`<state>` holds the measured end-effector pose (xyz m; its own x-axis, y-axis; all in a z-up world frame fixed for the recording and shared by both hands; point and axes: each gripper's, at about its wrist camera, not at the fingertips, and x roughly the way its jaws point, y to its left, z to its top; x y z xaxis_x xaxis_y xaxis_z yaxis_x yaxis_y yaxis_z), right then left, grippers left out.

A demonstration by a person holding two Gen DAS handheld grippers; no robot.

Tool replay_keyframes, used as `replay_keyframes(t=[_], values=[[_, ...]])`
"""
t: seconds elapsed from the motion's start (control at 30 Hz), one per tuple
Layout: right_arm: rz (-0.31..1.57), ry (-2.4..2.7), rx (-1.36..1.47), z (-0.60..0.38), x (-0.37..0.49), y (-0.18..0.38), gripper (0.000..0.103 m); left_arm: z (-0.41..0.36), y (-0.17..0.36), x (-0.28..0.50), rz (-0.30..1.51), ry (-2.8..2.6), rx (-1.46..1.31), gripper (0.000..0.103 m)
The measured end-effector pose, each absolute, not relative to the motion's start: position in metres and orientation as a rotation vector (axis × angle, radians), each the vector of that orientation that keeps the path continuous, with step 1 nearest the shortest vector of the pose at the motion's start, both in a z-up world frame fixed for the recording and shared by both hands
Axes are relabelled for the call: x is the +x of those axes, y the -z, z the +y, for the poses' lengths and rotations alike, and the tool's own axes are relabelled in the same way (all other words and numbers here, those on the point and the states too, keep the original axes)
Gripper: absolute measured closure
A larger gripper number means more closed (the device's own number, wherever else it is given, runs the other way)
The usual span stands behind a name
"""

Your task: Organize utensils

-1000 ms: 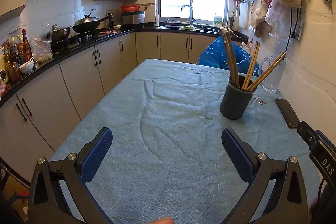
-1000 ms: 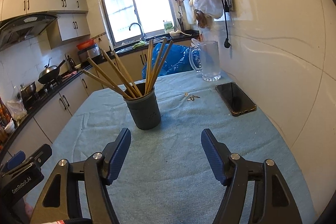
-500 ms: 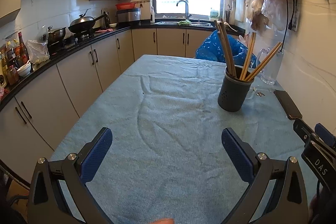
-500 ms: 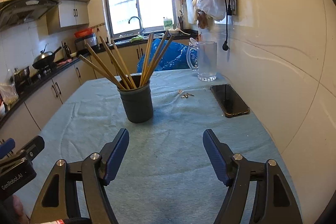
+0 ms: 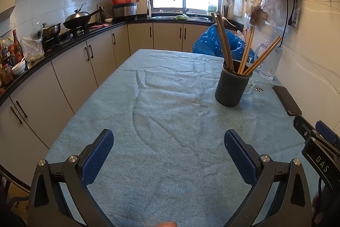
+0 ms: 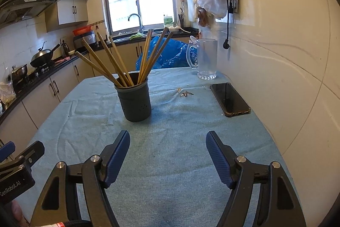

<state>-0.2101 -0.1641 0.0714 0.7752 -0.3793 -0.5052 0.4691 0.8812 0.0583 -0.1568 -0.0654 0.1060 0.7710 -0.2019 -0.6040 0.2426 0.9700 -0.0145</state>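
Both hand-held tools hover above the blue cloth-covered table [image 6: 170, 163], each spread wide and empty: the left gripper [image 5: 169, 151] and the right gripper [image 6: 167, 149]. Ahead of the right one stands a dark grey cylindrical holder [image 6: 136, 102] bristling with wooden chopsticks [image 6: 119, 61].

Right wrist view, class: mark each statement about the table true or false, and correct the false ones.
1. The chopsticks stand in the dark holder. True.
2. The phone lies left of the holder. False: it lies to its right, near the wall.
3. The right hand-held gripper grips a chopstick. False: it is open and empty.
4. A glass pitcher stands beyond the phone. True.
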Motion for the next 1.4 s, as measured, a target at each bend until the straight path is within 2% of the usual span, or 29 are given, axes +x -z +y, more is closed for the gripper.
replay_keyframes(t=[1.4], values=[[0.543,0.518,0.134,-0.168,-0.219,-0.061,0.022,-0.068,-0.091,-0.157,0.744,0.297,0.041,0.000]])
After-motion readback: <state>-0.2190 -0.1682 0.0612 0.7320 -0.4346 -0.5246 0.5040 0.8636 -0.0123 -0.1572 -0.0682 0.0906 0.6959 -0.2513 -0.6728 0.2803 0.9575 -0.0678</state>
